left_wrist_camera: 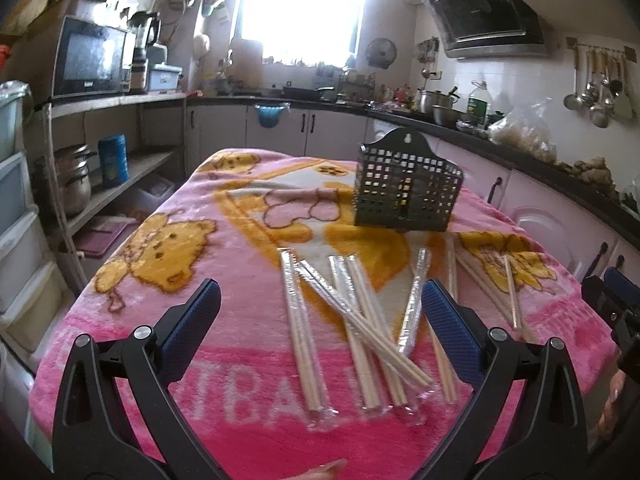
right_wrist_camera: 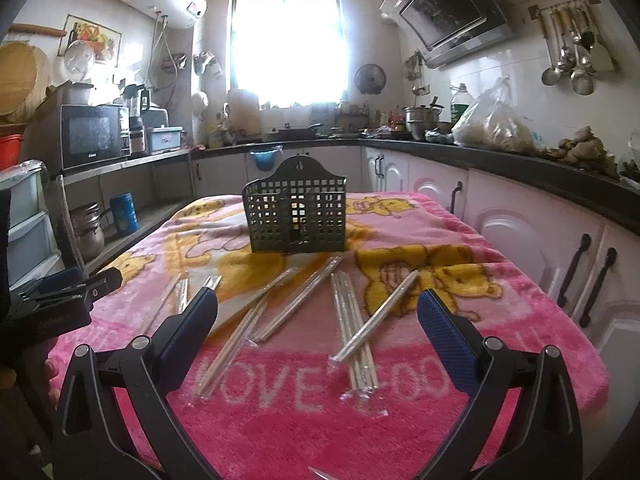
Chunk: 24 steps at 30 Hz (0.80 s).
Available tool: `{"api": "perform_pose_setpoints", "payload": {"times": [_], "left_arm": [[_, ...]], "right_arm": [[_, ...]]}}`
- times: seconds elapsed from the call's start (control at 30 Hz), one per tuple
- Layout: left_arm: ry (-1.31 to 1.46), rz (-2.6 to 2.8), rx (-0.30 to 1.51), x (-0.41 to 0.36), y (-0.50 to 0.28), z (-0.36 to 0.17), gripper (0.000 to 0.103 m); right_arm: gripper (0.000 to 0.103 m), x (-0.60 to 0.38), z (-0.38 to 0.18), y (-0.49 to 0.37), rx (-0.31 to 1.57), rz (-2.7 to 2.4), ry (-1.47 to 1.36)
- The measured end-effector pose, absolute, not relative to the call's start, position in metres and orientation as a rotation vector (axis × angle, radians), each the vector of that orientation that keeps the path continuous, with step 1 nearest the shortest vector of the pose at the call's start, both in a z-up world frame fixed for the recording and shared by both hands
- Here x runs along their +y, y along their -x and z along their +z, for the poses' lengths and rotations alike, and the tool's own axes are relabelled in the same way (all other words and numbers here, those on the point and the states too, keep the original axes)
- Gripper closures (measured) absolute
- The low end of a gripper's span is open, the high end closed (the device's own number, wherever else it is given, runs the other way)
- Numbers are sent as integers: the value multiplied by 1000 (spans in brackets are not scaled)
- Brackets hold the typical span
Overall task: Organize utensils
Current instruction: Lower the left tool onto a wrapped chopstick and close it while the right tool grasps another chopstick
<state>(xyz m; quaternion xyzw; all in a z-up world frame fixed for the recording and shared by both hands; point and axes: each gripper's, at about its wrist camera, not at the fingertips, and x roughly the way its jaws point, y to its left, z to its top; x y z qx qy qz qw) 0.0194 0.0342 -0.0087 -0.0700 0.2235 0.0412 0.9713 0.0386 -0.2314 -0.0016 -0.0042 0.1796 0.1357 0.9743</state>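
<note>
Left hand-held gripper (left_wrist_camera: pixel 320 312) agape, empty; right hand-held gripper (right_wrist_camera: pixel 318 316) likewise; one black basket (right_wrist_camera: pixel 296 216); roughly eight wrapped chopstick pairs (right_wrist_camera: pixel 356 344).

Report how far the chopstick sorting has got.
Done: nothing; the black basket looks to hold no chopsticks. In hand: nothing; left gripper and right gripper are both open above the blanket. Left: all the wrapped chopsticks, lying scattered and crossed, must go into the basket.
</note>
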Motion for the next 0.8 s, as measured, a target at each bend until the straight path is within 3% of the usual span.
{"api": "perform_pose_setpoints", "payload": {"times": [0.8], "left_arm": [[127, 25, 730, 73, -95, -34, 14]], "right_arm": [[6, -192, -8, -129, 571, 348, 72]]}}
